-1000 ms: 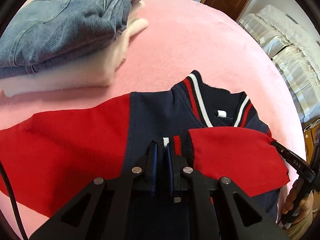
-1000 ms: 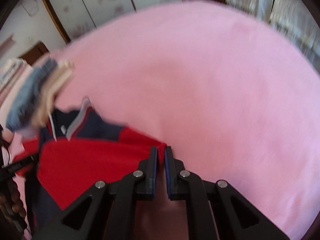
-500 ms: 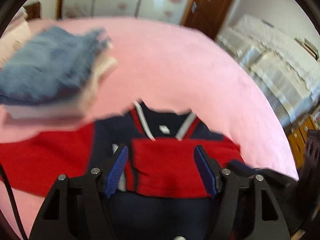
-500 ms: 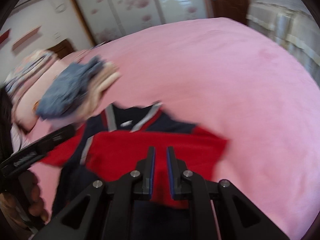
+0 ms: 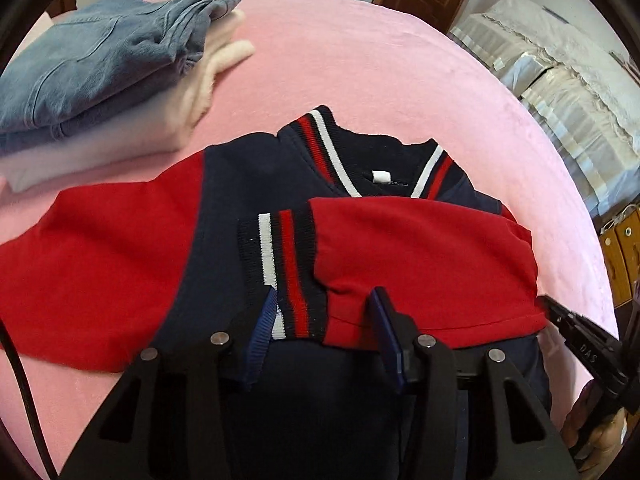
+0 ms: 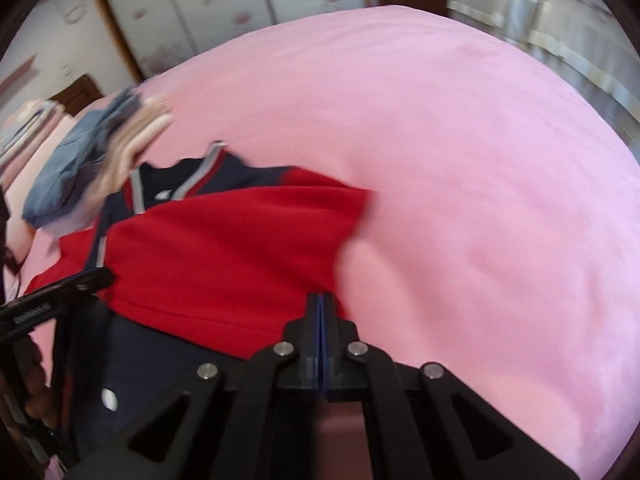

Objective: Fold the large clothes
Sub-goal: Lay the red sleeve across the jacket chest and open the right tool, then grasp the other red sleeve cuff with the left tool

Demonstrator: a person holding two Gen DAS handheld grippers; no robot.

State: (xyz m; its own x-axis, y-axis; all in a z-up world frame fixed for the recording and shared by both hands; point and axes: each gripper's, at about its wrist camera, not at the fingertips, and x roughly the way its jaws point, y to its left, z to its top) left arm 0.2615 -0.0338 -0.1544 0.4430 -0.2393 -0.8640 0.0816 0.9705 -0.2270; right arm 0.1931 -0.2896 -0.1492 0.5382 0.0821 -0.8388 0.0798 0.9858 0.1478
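Left wrist view: our left tool (image 5: 324,320) has let go and gapes over the striped cuff (image 5: 286,276), which a second ago it pinched; that sleeve (image 5: 420,256) now lies across the jacket (image 5: 240,184) on the bed (image 5: 380,60). Right tool (image 6: 321,312) is clenched, whether on cloth we cannot tell. Left sleeve (image 5: 100,264) waits. Beyond, folded jeans (image 5: 104,56). No containers.

Left hand-held gripper (image 5: 324,320): lower centre of its own view, jaws spread apart, blue pads (image 5: 264,332) showing, nothing between them. Right hand-held gripper (image 6: 322,320): lower centre of its view, jaws pressed together, pads meeting. A bare hand (image 5: 600,432) grips its handle, lower right of the left view.
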